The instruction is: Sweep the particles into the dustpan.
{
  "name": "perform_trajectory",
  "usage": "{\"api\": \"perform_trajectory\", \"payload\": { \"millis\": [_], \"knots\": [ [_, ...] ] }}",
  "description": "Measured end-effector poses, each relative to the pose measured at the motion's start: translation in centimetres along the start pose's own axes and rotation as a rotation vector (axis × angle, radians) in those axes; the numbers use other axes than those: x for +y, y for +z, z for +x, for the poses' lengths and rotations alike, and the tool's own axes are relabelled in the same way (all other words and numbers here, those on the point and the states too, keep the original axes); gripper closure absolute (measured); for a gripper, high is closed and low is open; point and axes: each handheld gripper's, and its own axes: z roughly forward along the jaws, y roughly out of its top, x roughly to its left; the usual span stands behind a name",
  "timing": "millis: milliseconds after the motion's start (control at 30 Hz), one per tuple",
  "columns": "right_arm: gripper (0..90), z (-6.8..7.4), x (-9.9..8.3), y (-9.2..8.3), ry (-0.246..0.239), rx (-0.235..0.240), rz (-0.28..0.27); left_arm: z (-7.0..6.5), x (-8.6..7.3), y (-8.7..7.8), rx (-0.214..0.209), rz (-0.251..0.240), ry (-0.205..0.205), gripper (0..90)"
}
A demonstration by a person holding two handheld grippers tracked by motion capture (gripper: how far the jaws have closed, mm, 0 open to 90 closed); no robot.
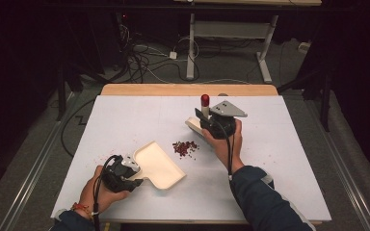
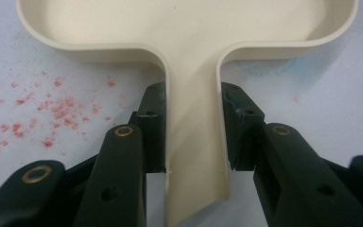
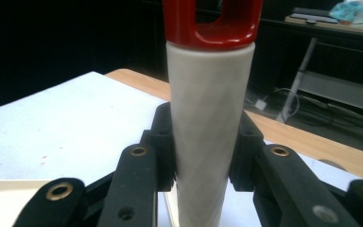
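pile: small heap of dark red crumbs (image 1: pixel 185 147) sits on the white table (image 1: pixel 125 120), between the dustpan and the brush, touching neither.
progress: judged early. Nothing lies in the pan tray in the high view or the left gripper view; the sweep itself is not yet done. Both tools are already in hand.
left to do: likely bring the brush down behind the heap, push it into the pan mouth, lift the pan. Pink dust smears (image 2: pixel 52 116) beside the pan handle would also need a pass.
dustpan: cream dustpan (image 1: pixel 158 164) lies flat on the table, just left of the heap. Long axis runs handle to mouth; open mouth points away from the person and toward the right, roughly at the heap. Handle (image 2: pixel 196 142) points back at the left hand.
left gripper: left gripper (image 1: pixel 136 177) is clamped on the dustpan handle, pads pressed on both side walls.
brush: white cylindrical brush handle (image 3: pixel 208 118) with red cap (image 1: pixel 205 100), held near upright, long axis vertical, cap up. Cream brush head (image 1: pixel 192 124) sits low, just beyond the heap.
right gripper: right gripper (image 1: pixel 203 115) is clenched around the brush handle, raised over the table right of and behind the heap.
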Motion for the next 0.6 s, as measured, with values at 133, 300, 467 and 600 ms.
{"api": "perform_trajectory", "payload": {
  "millis": [133,300,467,600],
  "knots": [
    [69.0,0.6,-0.2,-0.1,0.007,0.014,-0.008,0.0,0.1,0.1,0.001,0.001,-0.003,64.0],
    [68.7,0.8,-0.3,-0.2,0.013,0.022,-0.008,0.0,0.1,0.1,0.002,0.001,-0.004,64.0],
    [68.5,1.1,-0.3,-0.2,0.023,0.03,-0.006,-0.1,0.3,0.4,0.001,0.002,-0.009,63.9],
    [68.3,1.4,-0.4,-0.1,0.018,0.038,-0.005,-0.1,0.5,0.4,0.003,-0.004,-0.014,63.9]
  ]
}}
